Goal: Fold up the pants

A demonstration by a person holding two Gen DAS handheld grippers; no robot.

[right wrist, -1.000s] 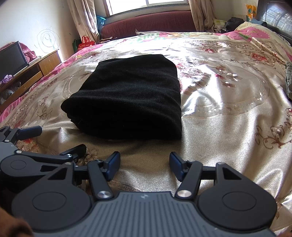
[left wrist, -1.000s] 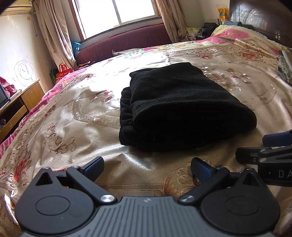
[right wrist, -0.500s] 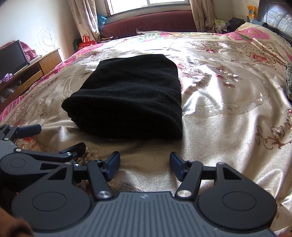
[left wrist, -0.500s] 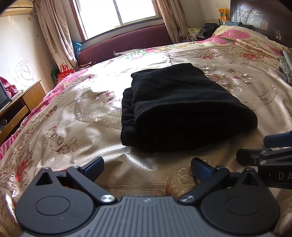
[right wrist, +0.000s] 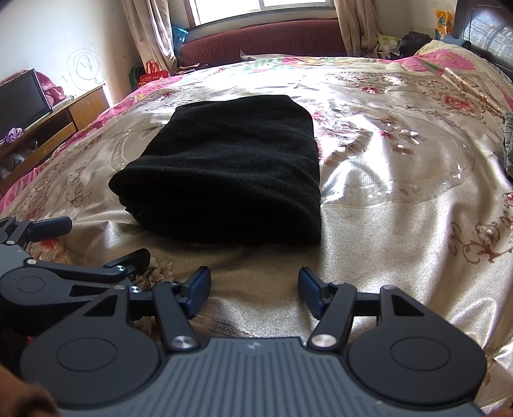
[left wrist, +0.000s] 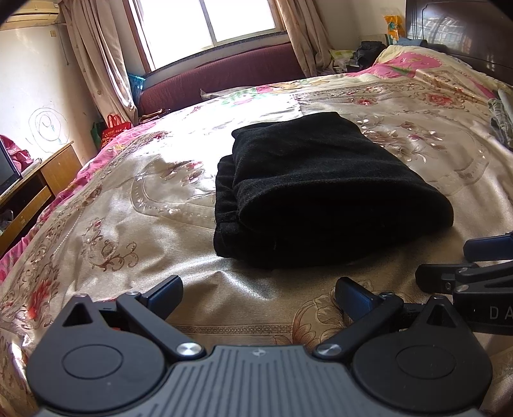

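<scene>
Black pants [right wrist: 224,166] lie folded into a thick, compact stack on the bed [right wrist: 400,205], on its shiny gold cover with a floral pattern. In the right wrist view the stack's long axis runs from near to far, leaning a little to the right as it recedes; the near end is a rounded fold and the far end a flatter, squarer edge. In the left wrist view the pants [left wrist: 320,192] sit right of centre. There the layers show along the left side, with a gathered band sticking out beneath the upper layers, and the rounded fold faces near right.

Both tools are over the near part of the bed, short of the pants and not touching them. The left gripper [left wrist: 258,293] has its jaws wide apart, with only bedcover showing between the blue pads. The right gripper [right wrist: 255,293] has its jaws parted about halfway, also with nothing between them. Each gripper shows at the edge of the other's view, the two side by side.

Beyond the far side of the bed a dark red sofa [right wrist: 263,35] stands under a bright window [left wrist: 205,29]. A wooden cabinet [right wrist: 64,118] carrying a television [right wrist: 22,99] stands at the far left.
</scene>
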